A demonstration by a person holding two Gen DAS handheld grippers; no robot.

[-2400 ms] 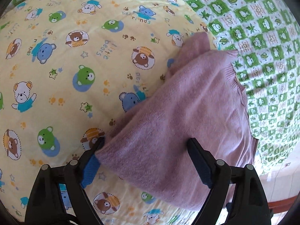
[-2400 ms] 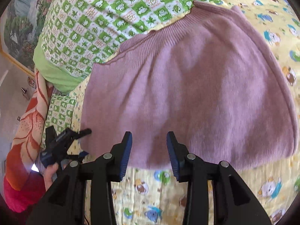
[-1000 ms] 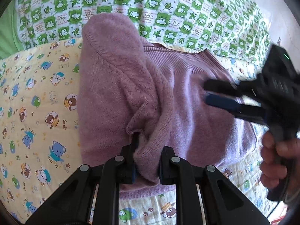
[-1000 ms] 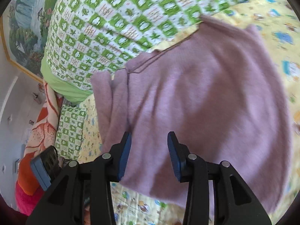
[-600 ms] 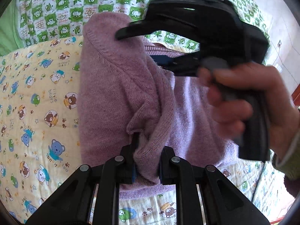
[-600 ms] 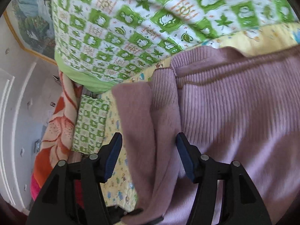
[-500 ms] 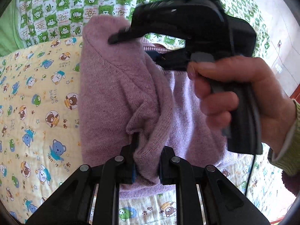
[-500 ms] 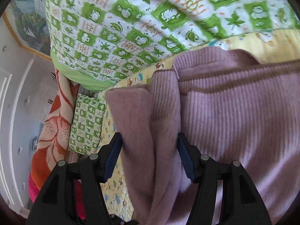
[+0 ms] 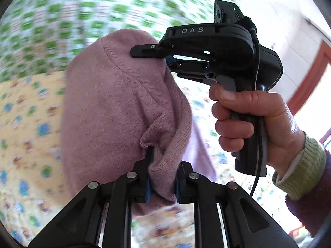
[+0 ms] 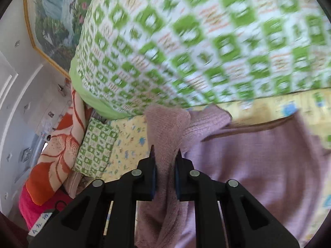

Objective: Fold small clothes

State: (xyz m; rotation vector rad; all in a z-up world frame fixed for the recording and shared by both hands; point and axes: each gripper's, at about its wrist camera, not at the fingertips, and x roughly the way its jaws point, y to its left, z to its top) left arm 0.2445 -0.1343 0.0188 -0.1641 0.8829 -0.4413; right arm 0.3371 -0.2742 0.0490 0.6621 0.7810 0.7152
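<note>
Folding is at the lift: the left hand-held gripper [image 9: 161, 177] pinches a bunched edge of the mauve sweater [image 9: 107, 111], and the right hand-held gripper [image 10: 164, 165], its jaws having just been closing, now clamps a fold of it too. The sweater hangs partly raised over the bed [image 10: 128, 140]. Next, both likely carry the held side across and lay it flat without letting it bunch.

Fuzzy knit sweater [image 9: 115, 111], matt plastic claw [image 9: 161, 177]
</note>
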